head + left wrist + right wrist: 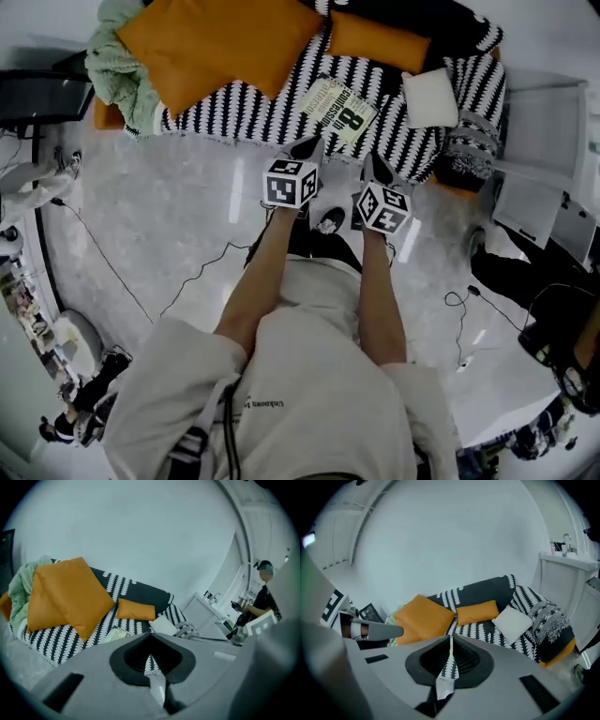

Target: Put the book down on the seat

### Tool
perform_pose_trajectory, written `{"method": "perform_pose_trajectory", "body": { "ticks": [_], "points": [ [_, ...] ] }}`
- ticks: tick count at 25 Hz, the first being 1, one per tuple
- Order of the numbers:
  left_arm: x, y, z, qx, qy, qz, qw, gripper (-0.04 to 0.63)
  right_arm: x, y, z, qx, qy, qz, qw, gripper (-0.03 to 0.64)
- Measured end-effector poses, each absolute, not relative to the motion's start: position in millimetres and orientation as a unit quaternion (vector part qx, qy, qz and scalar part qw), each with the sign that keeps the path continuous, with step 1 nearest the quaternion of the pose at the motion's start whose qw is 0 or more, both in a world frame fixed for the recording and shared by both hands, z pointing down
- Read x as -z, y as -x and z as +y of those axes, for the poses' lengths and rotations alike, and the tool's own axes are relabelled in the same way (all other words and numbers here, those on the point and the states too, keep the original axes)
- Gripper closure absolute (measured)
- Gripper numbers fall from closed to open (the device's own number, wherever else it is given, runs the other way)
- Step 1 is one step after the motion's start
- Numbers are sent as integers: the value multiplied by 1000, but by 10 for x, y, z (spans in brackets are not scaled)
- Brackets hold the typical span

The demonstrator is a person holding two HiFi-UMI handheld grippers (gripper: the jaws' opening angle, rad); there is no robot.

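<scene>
- A book [339, 111] lies flat, cover up, on the seat of a sofa [244, 103] draped in a black-and-white patterned throw. It sits near the seat's front edge, in front of a small orange cushion [378, 39] and just beside a white pillow [430, 97].
- The left gripper [307, 147] is held over the sofa's front edge, its tip near the book's lower corner. In the left gripper view its jaws are closed together with nothing between them.
- The right gripper [378, 169] is held alongside, just off the seat's edge and clear of the book. Its jaws are likewise closed and empty.
- A large orange cushion [220, 37] leans at the far end of the sofa, against a pale green blanket [117, 66].
- In the left gripper view, the book [115, 633] shows just past the gripper's body, below the large cushion.
- Cables trail over the pale glossy floor [169, 234] around the person.
</scene>
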State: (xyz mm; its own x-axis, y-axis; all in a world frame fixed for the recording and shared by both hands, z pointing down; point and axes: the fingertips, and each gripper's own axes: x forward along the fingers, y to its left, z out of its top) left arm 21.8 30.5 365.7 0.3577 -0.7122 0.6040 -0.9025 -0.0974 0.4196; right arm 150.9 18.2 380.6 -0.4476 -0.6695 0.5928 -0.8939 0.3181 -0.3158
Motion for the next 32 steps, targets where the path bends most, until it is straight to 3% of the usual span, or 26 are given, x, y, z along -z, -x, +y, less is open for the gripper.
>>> {"method": "perform_pose_trajectory", "body": {
  "ticks": [7, 13, 19, 32],
  "points": [
    [-3256, -360, 997, -151, -754, -539, 344, 588, -3340, -1439, 830, -306, -475, -804, 185, 604],
    [-3033, -440, 1233, -159, -763, -542, 315, 588, -3235, -1477, 1250, -247, -438, -833, 231, 609],
    [-3079, -580, 1469, -222, -788, -504, 277, 588, -3151, -1506, 1436, -235, -429, -836, 248, 611],
    [-3110, -646, 1605, -236, -797, -494, 253, 588, -2991, -1706, 1543, -225, -433, -843, 227, 612]
  ]
}}
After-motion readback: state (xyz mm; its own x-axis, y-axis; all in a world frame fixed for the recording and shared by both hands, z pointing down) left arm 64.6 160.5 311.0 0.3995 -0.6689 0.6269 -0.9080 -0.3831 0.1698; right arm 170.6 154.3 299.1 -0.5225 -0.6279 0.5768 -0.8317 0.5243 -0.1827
